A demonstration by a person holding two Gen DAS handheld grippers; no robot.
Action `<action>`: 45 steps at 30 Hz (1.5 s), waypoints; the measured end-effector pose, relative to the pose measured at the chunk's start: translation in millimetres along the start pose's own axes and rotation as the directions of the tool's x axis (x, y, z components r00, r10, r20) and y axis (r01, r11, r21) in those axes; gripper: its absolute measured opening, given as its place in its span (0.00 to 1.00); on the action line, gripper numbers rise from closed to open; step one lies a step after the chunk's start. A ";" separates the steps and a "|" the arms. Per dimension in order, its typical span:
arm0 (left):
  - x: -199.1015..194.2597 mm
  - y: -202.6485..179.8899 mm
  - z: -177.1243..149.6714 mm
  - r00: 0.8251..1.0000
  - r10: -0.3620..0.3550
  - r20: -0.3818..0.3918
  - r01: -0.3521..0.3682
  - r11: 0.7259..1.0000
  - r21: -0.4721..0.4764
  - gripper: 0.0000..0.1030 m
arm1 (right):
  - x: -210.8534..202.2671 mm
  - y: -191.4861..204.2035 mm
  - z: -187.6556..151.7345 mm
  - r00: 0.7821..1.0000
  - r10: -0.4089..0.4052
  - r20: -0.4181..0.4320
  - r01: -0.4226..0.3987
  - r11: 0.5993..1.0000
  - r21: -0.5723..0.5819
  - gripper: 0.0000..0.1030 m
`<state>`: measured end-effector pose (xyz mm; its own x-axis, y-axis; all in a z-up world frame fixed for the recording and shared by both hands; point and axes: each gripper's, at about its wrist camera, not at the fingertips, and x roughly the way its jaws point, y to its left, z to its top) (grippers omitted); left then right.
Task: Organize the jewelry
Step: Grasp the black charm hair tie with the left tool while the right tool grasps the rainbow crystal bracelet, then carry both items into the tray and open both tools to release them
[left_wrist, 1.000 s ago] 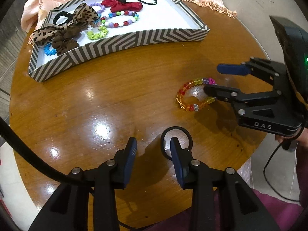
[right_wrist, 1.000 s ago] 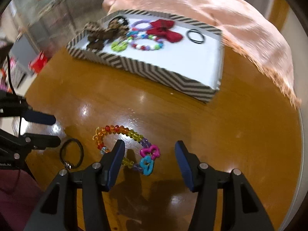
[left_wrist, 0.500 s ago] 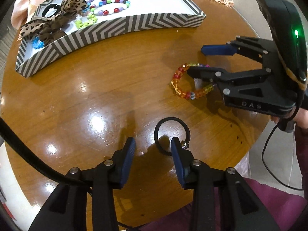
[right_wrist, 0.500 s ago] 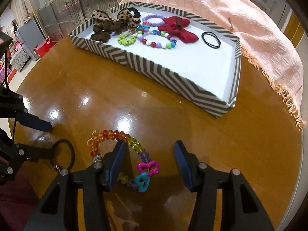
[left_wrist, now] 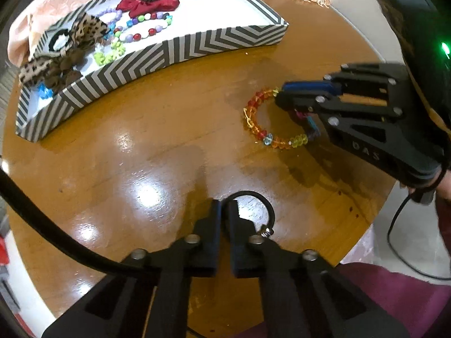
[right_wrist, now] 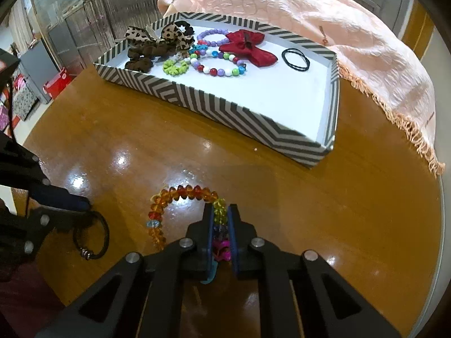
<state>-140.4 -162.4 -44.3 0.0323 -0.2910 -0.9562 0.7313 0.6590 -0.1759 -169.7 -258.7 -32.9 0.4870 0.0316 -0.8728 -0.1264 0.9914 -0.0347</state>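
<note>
While the striped tray [right_wrist: 225, 107] sits at the far side of the round wooden table [left_wrist: 141, 146] w/ a peach cloth [right_wrist: 338, 28] behind it, it already carries leopard-print and red bows, bead bracelets and a thin black hair tie [right_wrist: 296, 59]; nothing blocks the way btwn it and the two items nearer the table edge. Left gripper [left_wrist: 224, 211] points steeply down, fingers clenched on the rim of the black elastic ring [left_wrist: 267, 211] lying on the table. Right gripper [right_wrist: 219, 219], also angled down, is closing on the rainbow bead bracelet [right_wrist: 180, 194], beads pinched btwn the blue pads, the rest on the table.
</note>
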 end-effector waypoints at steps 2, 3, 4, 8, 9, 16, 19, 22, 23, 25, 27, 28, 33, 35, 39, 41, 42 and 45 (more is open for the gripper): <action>0.1 5.7 1.6 1.000 -0.024 -0.001 0.024 0.999 -0.022 0.00 | -4.4 -2.1 -1.4 1.000 0.003 0.015 -0.003 1.000 0.021 0.09; -0.4 8.3 2.5 1.000 -0.031 0.003 0.031 0.999 -0.028 0.00 | -7.8 -3.4 -1.9 1.000 0.004 0.024 -0.004 0.999 0.032 0.09; -1.5 9.9 2.8 0.999 -0.033 0.007 0.033 0.999 -0.030 0.00 | -11.9 -5.4 -1.9 0.999 0.005 0.033 -0.006 0.999 0.044 0.09; -10.3 12.2 4.3 0.998 -0.052 0.035 0.053 0.998 -0.029 0.00 | -24.1 -10.8 -1.0 0.998 0.010 0.057 -0.014 0.997 0.076 0.09; -13.1 12.2 5.4 0.997 -0.056 0.044 0.057 0.998 -0.030 0.00 | -28.1 -11.3 -0.5 0.998 0.008 0.066 -0.013 0.997 0.079 0.09; -19.0 5.7 9.4 0.999 -0.018 0.051 0.018 1.000 -0.001 0.00 | -36.5 -14.8 3.9 0.997 0.008 0.077 -0.014 0.997 0.080 0.09; -11.2 -4.2 16.4 0.998 0.057 0.020 -0.058 0.997 0.051 0.00 | -31.6 -14.7 2.6 0.998 0.010 0.062 -0.015 0.997 0.079 0.09; -0.2 -13.4 19.2 0.997 0.071 -0.024 -0.069 0.995 0.075 0.02 | -27.3 -17.1 1.0 0.999 0.022 0.048 -0.027 0.996 0.091 0.09; 2.1 -15.2 20.6 0.997 0.075 -0.033 -0.072 0.994 0.079 0.03 | -26.7 -17.7 0.9 0.999 0.025 0.047 -0.029 0.995 0.092 0.09; 7.7 -16.8 25.9 0.994 0.102 -0.046 -0.098 0.992 0.083 0.03 | -27.5 -18.8 0.7 0.998 0.030 0.051 -0.034 0.995 0.093 0.09; 14.4 -20.2 34.9 0.991 0.126 -0.055 -0.121 0.989 0.084 0.04 | -28.4 -20.2 0.7 0.998 0.033 0.058 -0.038 0.994 0.100 0.09; 15.3 -20.5 37.8 0.990 0.130 -0.058 -0.124 0.988 0.090 0.04 | -28.8 -21.7 0.3 0.997 0.035 0.064 -0.042 0.993 0.107 0.09; 23.8 -35.6 48.1 0.985 0.146 -0.092 -0.127 0.975 0.183 0.04 | -30.2 -29.3 -2.4 0.995 0.041 0.087 -0.053 0.988 0.143 0.09; 25.6 -40.6 48.7 0.985 0.134 -0.105 -0.109 0.970 0.216 0.04 | -31.0 -33.3 -3.3 0.994 0.043 0.096 -0.058 0.985 0.160 0.09; 29.0 -46.2 47.9 0.987 0.119 -0.111 -0.086 0.961 0.264 0.00 | -31.6 -38.3 -2.4 0.991 0.054 0.119 -0.076 0.980 0.185 0.09; 27.9 -43.2 46.9 0.988 0.109 -0.109 -0.078 0.964 0.256 0.00 | -31.4 -38.2 -2.0 0.990 0.057 0.127 -0.081 0.978 0.190 0.09; 23.4 -36.9 45.8 0.988 0.105 -0.111 -0.075 0.967 0.244 0.00 | -30.9 -38.5 -1.6 0.990 0.058 0.128 -0.082 0.978 0.192 0.09; 14.5 -20.2 39.7 0.992 0.077 -0.104 -0.054 0.977 0.208 0.00 | -31.2 -40.3 -0.8 0.989 0.063 0.133 -0.089 0.976 0.200 0.09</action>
<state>-127.7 -207.5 -45.4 0.0178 -0.1655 -0.9860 0.8540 0.5155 -0.0711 -180.5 -299.8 -4.7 0.5891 0.1102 -0.8005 0.0062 0.9900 0.1408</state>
